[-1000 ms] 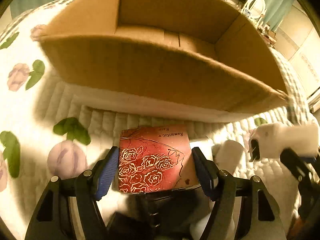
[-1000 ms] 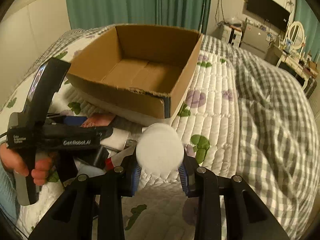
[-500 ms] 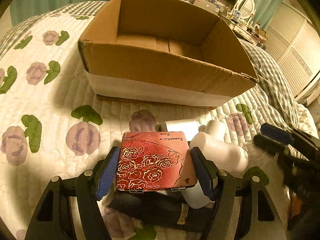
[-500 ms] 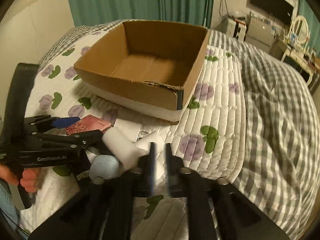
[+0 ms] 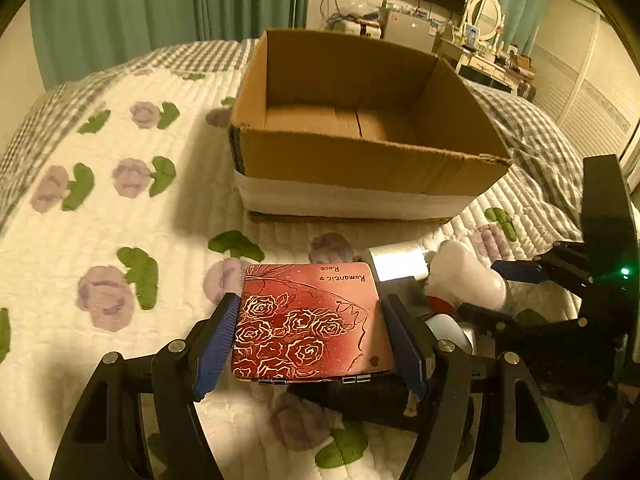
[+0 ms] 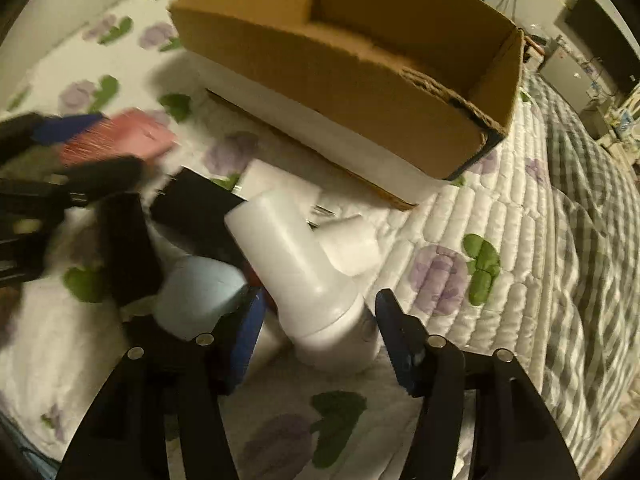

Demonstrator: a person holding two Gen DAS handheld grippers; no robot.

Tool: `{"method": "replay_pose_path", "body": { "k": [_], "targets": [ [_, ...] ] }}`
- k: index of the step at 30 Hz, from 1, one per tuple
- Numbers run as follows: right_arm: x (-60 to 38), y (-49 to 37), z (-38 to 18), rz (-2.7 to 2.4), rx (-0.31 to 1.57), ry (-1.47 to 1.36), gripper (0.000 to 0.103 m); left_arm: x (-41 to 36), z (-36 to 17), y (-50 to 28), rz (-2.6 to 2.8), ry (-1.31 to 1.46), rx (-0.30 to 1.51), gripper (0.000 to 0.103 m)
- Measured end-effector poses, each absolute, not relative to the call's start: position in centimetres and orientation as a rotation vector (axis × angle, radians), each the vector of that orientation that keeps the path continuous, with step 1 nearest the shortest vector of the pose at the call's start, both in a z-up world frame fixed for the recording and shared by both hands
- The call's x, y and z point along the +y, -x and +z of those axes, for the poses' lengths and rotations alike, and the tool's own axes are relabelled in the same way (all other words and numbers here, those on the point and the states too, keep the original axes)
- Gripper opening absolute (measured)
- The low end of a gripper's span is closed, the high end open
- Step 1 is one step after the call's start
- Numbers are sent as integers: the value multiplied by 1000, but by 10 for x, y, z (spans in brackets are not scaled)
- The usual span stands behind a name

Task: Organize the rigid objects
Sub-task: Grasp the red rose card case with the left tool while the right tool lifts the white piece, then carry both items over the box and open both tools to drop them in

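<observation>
My left gripper (image 5: 310,332) is shut on a red tin with a gold rose pattern (image 5: 308,324), held above the bed in front of the open cardboard box (image 5: 360,160). My right gripper (image 6: 320,320) is open, its fingers on either side of a white bottle (image 6: 304,272) that lies on the quilt in a pile of objects. The box (image 6: 360,92) looks empty. The red tin shows blurred at the left of the right wrist view (image 6: 120,136). The right gripper shows at the right of the left wrist view (image 5: 520,280).
The pile holds a pale blue round object (image 6: 196,292), black items (image 6: 192,208), a white box (image 5: 396,264) and a white cap piece (image 6: 352,244). The floral quilt (image 5: 100,208) covers the bed; a grey checked blanket (image 6: 592,240) lies to the right.
My left gripper has drawn back from the box with the red tin. My right gripper let go of the white bottle, shut briefly, then opened and dropped around the bottle in the pile.
</observation>
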State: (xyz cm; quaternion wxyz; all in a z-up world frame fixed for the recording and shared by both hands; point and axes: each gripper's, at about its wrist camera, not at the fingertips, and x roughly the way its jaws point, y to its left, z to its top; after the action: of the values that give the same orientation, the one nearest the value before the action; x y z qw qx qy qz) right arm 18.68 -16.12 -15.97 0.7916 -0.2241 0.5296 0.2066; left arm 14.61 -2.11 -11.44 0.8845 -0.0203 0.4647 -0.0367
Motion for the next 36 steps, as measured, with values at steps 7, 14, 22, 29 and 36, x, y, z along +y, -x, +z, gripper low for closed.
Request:
{"method": "replay_pose_path", "body": {
  "k": [7, 14, 22, 29, 36],
  "targets": [
    [-168, -169, -115, 427, 996, 428, 47, -18, -84, -130, -86, 29, 890, 72],
    [-171, -190, -24, 409, 826, 359, 47, -21, -20, -152, -122, 2, 733, 72],
    [-166, -268, -12, 343, 821, 277, 47, -33, -16, -240, -114, -64, 669, 72],
    [-167, -313, -53, 370, 853, 190, 47, -36, -57, -291, -103, -94, 707, 73],
    [-177, -306, -41, 353, 752, 123, 82, -32, -53, -284, -103, -71, 680, 80]
  ]
}}
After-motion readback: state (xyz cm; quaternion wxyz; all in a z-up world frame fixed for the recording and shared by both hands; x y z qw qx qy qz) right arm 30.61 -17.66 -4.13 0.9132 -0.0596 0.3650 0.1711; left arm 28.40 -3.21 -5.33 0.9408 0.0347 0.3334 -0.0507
